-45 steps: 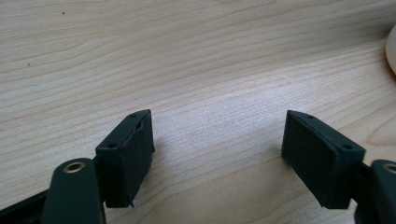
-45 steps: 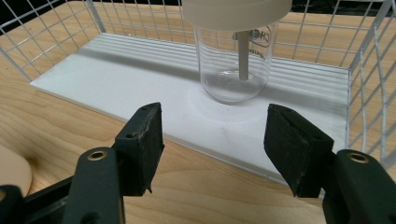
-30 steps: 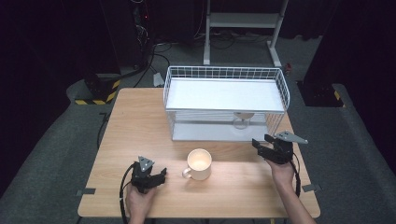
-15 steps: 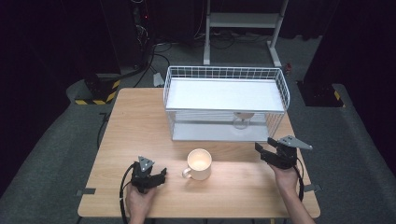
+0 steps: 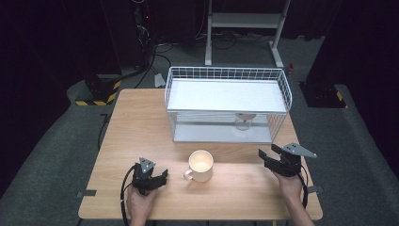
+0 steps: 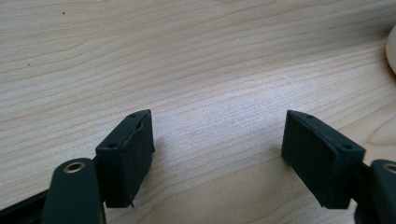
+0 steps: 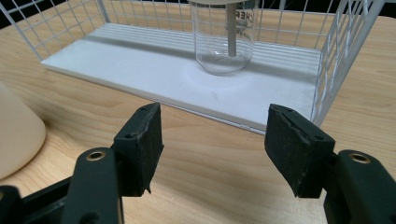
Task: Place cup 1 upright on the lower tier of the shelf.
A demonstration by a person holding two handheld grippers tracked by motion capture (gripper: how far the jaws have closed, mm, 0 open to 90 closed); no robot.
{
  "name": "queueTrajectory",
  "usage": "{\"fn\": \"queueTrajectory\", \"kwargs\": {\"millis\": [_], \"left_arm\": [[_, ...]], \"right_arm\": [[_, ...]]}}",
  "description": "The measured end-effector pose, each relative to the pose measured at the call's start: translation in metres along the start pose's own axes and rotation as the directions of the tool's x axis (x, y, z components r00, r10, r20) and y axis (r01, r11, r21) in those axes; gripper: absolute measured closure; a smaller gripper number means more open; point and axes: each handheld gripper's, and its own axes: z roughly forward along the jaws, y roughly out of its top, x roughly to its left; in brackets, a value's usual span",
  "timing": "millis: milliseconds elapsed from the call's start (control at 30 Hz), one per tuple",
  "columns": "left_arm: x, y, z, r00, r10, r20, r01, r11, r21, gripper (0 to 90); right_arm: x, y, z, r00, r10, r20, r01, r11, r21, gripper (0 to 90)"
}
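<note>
Two free grippers, one mug to pick up

Both grippers stand released, with nothing between their fingers. The left gripper point(image 5: 149, 175) rests low on the tabletop point(image 5: 141, 122), just left of the cream mug point(image 5: 201, 165), whose handle points toward it. In the left gripper view its fingers point(image 6: 126, 156) frame bare wood, with the mug's edge point(image 6: 391, 51) at the far right. The right gripper point(image 5: 275, 162) hovers well to the right of the mug, near the front corner of the white wire rack point(image 5: 228, 101); in the right gripper view it faces a glass jar point(image 7: 223, 37) on the rack's lower shelf, with the mug point(image 7: 16, 135) at the left margin.

My judgement is that the step is a reach for the mug. To do it well, approach level with the tabletop, centre the fingers on the handle or the wall, close only once both pads are alongside, and avoid nudging the upright mug sideways. Keep the right gripper clear of the rack wires while it turns.
</note>
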Motion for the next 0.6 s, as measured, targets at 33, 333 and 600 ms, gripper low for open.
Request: {"fn": "queueTrajectory", "kwargs": {"millis": [33, 333, 600], "left_arm": [[0.000, 0.000, 0.000, 1.0000, 0.001, 0.000, -0.001, 1.0000, 0.000, 25.3], [0.000, 0.000, 0.000, 1.0000, -0.003, -0.002, 0.003, 1.0000, -0.001, 25.4], [0.000, 0.000, 0.000, 1.0000, -0.005, -0.004, 0.005, 1.0000, -0.002, 25.4]], "right_arm": [[0.000, -0.001, -0.001, 1.0000, -0.006, 0.003, 0.006, 1.000, 0.001, 36.7], [0.002, -0.016, -0.007, 0.9998, -0.019, 0.009, 0.019, 1.000, 0.014, 36.5], [-0.004, -0.036, -0.006, 0.9995, -0.014, 0.026, 0.012, 0.996, 0.085, 35.7]]}}
